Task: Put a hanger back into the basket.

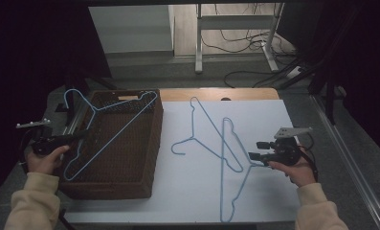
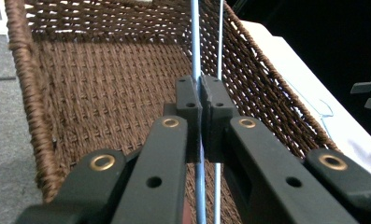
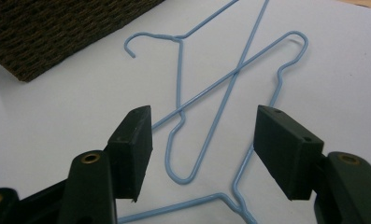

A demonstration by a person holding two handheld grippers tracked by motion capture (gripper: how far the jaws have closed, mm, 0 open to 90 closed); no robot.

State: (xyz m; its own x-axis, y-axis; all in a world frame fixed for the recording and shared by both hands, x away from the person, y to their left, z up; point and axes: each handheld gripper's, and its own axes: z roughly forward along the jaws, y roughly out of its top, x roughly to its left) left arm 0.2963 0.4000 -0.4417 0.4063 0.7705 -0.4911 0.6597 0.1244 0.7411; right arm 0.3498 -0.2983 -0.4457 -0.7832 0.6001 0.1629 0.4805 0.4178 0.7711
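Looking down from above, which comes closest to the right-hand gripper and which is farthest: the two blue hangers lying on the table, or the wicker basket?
From the right gripper:
1. Long hanger, right beside its jaws.
2. Other hanger, crossing it, further left.
3. Wicker basket, at the table's left side.

Dark curtains hanging along both sides of the room, a pale grey floor (image 1: 130,33) lying lit beyond the table, a white metal desk frame (image 1: 235,28) standing on it, black cables (image 1: 245,45) trailing around its feet, a wooden tabletop edge (image 1: 216,94) showing at the far end.
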